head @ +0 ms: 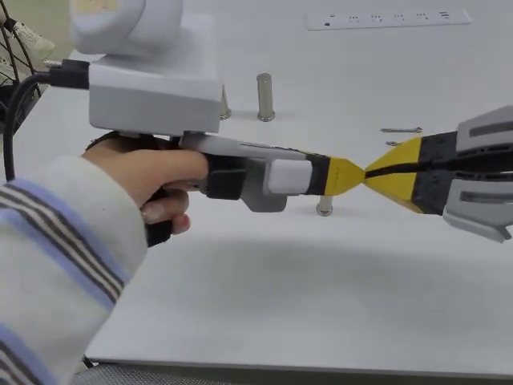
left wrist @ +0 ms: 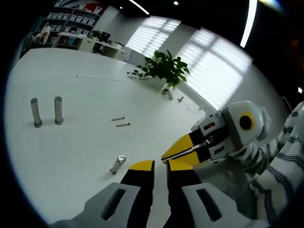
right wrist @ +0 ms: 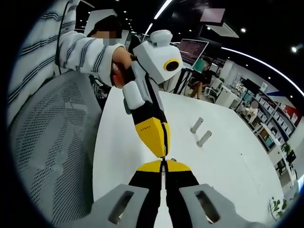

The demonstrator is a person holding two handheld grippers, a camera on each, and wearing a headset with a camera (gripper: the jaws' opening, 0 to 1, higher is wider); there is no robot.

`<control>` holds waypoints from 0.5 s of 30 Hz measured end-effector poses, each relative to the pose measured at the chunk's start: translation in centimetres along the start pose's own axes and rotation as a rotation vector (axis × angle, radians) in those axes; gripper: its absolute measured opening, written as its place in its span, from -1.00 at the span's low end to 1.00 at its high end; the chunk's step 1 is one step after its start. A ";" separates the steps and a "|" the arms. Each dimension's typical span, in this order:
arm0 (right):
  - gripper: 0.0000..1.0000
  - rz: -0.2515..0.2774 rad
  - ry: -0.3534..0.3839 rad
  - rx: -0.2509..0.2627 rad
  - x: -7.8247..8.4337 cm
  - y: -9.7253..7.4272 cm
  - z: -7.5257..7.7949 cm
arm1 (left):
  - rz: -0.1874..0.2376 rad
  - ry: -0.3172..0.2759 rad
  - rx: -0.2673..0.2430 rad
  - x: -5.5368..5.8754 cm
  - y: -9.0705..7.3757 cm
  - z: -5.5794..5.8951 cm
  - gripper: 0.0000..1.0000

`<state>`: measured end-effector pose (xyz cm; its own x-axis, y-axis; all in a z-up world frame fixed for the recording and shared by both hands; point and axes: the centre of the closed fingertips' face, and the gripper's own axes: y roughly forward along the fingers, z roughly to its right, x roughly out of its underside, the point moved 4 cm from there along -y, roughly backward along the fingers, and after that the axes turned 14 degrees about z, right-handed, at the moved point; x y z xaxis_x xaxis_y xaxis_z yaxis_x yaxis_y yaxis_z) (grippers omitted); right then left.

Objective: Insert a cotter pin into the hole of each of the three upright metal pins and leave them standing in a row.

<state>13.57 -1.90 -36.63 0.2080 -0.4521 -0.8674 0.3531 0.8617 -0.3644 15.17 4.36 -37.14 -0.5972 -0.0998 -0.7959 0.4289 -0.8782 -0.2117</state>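
Two cotter pins (head: 401,129) lie loose on the bench (head: 321,305), at 1 o'clock from the meeting jaw tips. They are judged light, thin and springy, best pinched at the head end. The left gripper (head: 360,176) and right gripper (head: 370,173) are closed to a seam, tip to tip. Whether anything is pinched cannot be told. A metal pin (head: 264,96) stands upright at 10 o'clock.
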 end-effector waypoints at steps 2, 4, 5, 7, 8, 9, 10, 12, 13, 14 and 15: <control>-1.00 -0.004 -0.006 -0.003 0.0 0.0 -0.1 | -0.004 -0.003 0.003 0.0 -0.1 -0.1 -0.92; -1.00 -0.006 -0.008 -0.005 0.0 0.1 -0.1 | -0.006 -0.004 0.004 -0.1 -0.3 -0.6 -0.93; -1.00 -0.008 -0.012 -0.010 0.1 0.1 -0.2 | -0.009 -0.001 0.004 -0.2 -0.4 -0.9 -0.93; -1.00 -0.012 -0.017 -0.015 0.1 0.1 -0.3 | -0.010 -0.004 0.009 -0.3 -0.5 -1.1 -0.96; -1.00 -0.014 -0.019 -0.018 0.1 0.2 -0.4 | -0.009 -0.006 0.012 -0.3 -0.5 -1.2 -0.97; -1.00 -0.015 -0.020 -0.019 0.2 0.2 -0.5 | -0.008 -0.005 0.015 -0.4 -0.5 -1.4 -0.99; -1.00 -0.016 -0.023 -0.021 0.2 0.3 -0.5 | -0.008 -0.004 0.016 -0.4 -0.5 -1.4 -1.00; -1.00 -0.016 -0.025 -0.021 0.2 0.4 -0.6 | -0.014 0.004 0.011 -0.3 -0.4 -1.4 -1.00; -1.00 -0.015 -0.024 -0.019 0.2 0.4 -0.7 | -0.015 0.004 0.010 -0.2 -0.4 -1.3 -1.00; -1.00 -0.015 -0.023 -0.019 0.2 0.5 -0.7 | -0.020 0.004 0.008 -0.1 -0.4 -1.3 -1.00; -1.00 -0.015 -0.023 -0.018 0.2 0.5 -0.7 | -0.024 0.004 0.008 0.0 -0.4 -1.3 -1.00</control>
<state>13.12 -1.38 -37.21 0.2238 -0.4698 -0.8539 0.3395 0.8589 -0.3835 15.93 5.34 -37.79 -0.6042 -0.0771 -0.7931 0.4093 -0.8840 -0.2259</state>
